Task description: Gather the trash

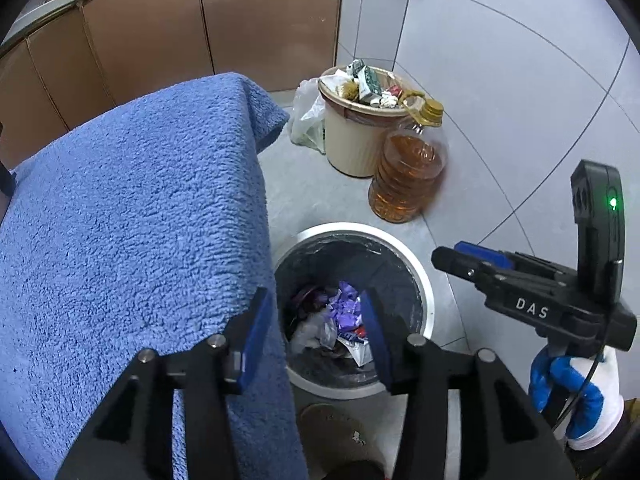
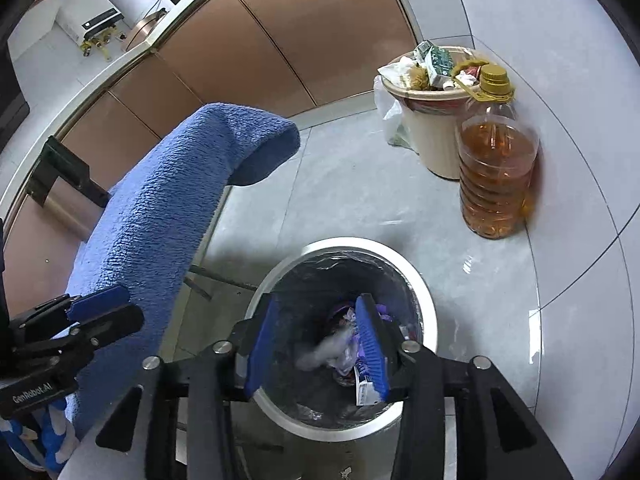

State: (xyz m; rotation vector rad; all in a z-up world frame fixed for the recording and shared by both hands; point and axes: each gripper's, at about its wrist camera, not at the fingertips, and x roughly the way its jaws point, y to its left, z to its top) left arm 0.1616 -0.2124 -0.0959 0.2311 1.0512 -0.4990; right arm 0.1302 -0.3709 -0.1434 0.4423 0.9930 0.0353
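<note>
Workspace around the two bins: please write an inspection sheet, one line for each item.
Surface: grey tiled floor, glossy.
Job's things: white-rimmed trash bin with dark liner, holding purple wrappers and paper.
Clutter: overfull beige bin; plastic bag beside it; oil bottle upright; blue towel draped.
Grippers: left tool open, empty, above the bin; right tool open, empty.
Cables: thin cable at the gloved right hand.
Surroundings: brown cabinets.

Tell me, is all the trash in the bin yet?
Some is: purple wrappers and crumpled paper lie inside the round bin. In hand: nothing, since the left gripper and right gripper both hang open above it. What remains elsewhere isn't visible.
</note>
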